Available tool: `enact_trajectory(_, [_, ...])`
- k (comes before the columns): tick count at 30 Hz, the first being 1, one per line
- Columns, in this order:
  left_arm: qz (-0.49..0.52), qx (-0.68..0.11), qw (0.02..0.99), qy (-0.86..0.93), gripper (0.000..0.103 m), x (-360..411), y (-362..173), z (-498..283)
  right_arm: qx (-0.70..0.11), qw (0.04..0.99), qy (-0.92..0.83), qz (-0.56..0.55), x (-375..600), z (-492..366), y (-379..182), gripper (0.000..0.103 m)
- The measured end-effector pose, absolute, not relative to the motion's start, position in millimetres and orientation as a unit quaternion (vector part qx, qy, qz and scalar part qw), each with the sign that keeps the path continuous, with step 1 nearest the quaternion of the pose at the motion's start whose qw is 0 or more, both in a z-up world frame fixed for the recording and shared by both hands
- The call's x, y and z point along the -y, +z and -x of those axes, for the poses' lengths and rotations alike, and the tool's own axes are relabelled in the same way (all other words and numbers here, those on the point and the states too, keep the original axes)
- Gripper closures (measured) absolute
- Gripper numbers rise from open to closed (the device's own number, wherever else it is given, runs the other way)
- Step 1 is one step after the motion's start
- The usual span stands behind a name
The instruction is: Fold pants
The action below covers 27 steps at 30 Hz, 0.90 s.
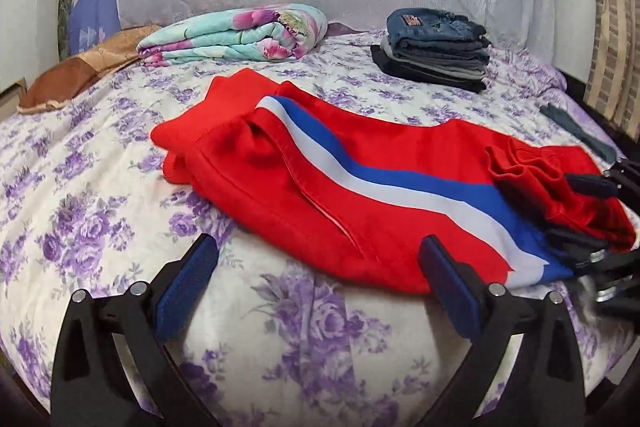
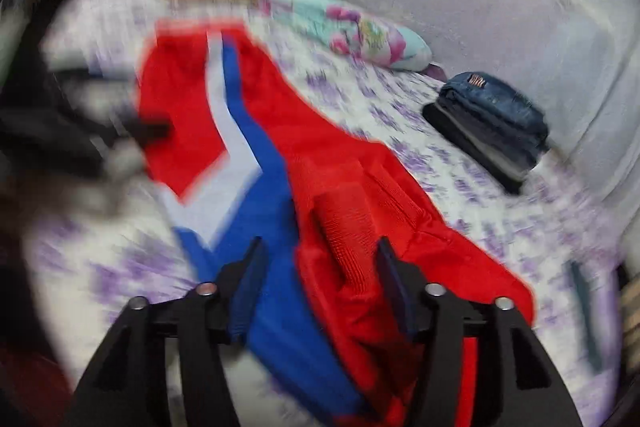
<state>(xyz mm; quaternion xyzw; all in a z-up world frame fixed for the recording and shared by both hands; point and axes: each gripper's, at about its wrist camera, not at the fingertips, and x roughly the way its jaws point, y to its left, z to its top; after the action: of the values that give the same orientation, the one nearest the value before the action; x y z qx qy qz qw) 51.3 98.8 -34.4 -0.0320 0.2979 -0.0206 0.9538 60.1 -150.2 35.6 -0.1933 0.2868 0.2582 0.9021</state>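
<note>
Pants (image 1: 360, 187), red with a white and blue stripe down the side, lie spread across the middle of the bed (image 1: 100, 187) on its purple-flowered sheet. From my left wrist camera I see the waistband toward the head of the bed and the leg ends bunched at the right edge of the view. My left gripper (image 1: 318, 275) hangs over the sheet near the foot edge with its fingers wide apart and nothing between them; its right finger (image 1: 448, 283) sits just at the near hem of the red cloth, though I cannot tell whether it touches. At the far right of that view my right gripper (image 1: 592, 215) shows as dark parts pressed into the gathered leg ends.

My right wrist camera is heavily blurred. My right gripper has a thick bundle of red ribbed cloth and blue stripe filling the gap between its fingers, so the fingers stand partly apart around the bunch and appear to clamp it.

Toward the head of the bed, a folded flowered blanket (image 1: 236, 33) lies left of centre, and a stack of folded jeans (image 1: 434, 47) sits well apart from it on the right. A brown pillow (image 1: 76, 75) rests at the left edge.
</note>
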Motion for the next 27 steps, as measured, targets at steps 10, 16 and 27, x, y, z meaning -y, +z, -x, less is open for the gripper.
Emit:
enact_trajectory(10, [0.038,-0.315,0.948,-0.027,0.004,-102,-29,-48,-0.379,0.901,0.132,0.164,191,-114,7,0.015])
enact_trajectory(16, [0.15,-0.347,0.924,-0.049,0.004,-156,-12,-43,-0.314,0.932,0.156,0.094,219,-92,33,0.013])
enact_trajectory(27, [0.222,-0.383,0.895,-0.059,0.004,-152,-14,-114,-0.39,0.902,0.132,0.13,224,-107,8,0.003])
